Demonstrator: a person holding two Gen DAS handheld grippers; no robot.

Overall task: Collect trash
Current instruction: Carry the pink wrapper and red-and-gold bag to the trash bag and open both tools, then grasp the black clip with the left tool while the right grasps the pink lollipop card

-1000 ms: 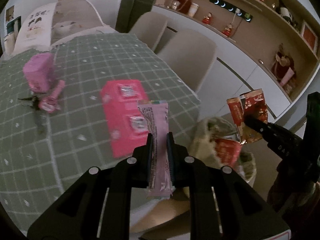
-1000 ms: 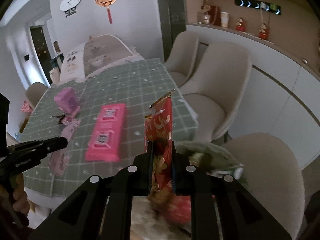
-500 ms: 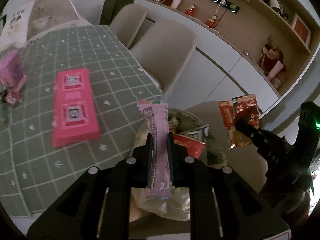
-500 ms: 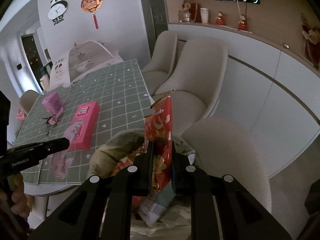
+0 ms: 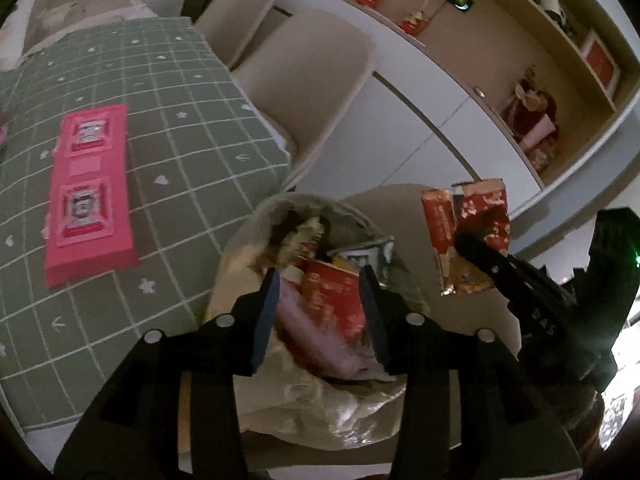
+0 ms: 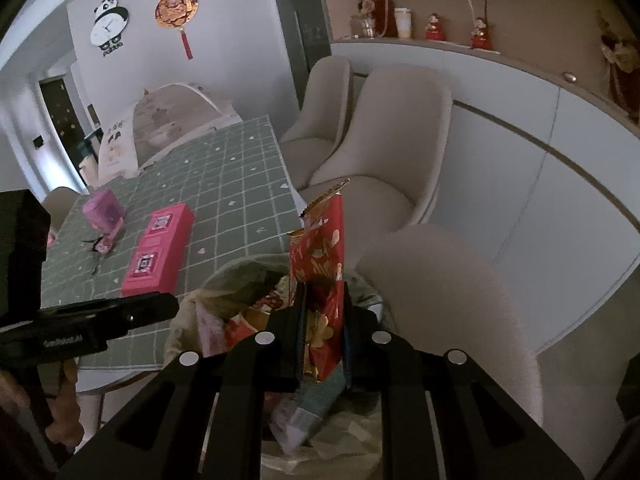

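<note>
My left gripper (image 5: 319,276) hovers over the mouth of a beige trash bag (image 5: 256,220), and its jaws are opening. The pink wrapper (image 5: 316,340) lies loose in the bag between the fingers, with neither pad pressing on it, beside red packets. My right gripper (image 6: 322,300) is shut on a red snack wrapper (image 6: 320,252) that stands upright above the bag (image 6: 224,280). In the left wrist view that red wrapper (image 5: 476,232) hangs to the right of the bag's mouth.
A green checked table (image 5: 180,100) stands left of the bag with a long pink box (image 5: 90,192) on it. A pink cup (image 6: 102,208) sits farther back. Beige chairs (image 5: 312,80) stand behind the bag, one (image 6: 440,292) right beside it. White cabinets run along the right.
Both grippers moved off the table edge to over the bag. The left jaws have spread and the pink wrapper has dropped from them into the bag. The right still grips the red wrapper.
</note>
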